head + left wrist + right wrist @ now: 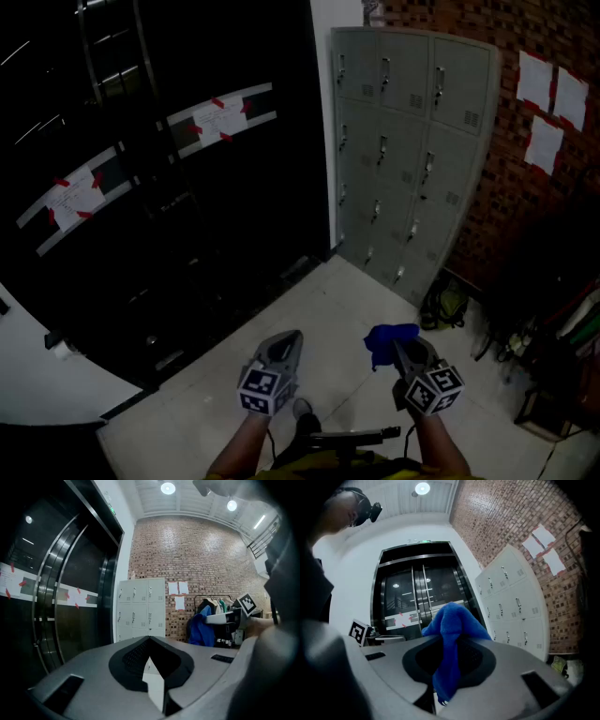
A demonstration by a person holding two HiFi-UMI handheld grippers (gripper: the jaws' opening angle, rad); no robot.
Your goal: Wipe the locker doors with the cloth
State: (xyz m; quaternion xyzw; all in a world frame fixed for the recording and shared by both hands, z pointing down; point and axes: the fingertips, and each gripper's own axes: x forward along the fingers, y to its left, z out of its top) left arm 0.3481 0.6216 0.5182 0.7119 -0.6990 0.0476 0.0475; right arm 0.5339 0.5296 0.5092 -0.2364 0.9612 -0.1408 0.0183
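Note:
A grey bank of lockers (412,141) stands against the brick wall, a few steps ahead on the right; its doors are all shut. In the left gripper view the lockers (140,609) show beyond the jaws, and in the right gripper view the lockers (511,606) lie to the right. My right gripper (405,352) is shut on a blue cloth (386,339), which bunches up over the jaw tips and hangs down between them (452,620). My left gripper (281,352) is held low beside it, shut and holding nothing (150,641). Both grippers are well short of the lockers.
Dark glass doors (169,187) with taped white papers fill the left. White sheets (548,103) are stuck on the brick wall. A green bag (448,305) lies at the lockers' foot, with a rack of clothes and clutter (562,347) at the right. Pale floor tiles (328,300) lead up to the lockers.

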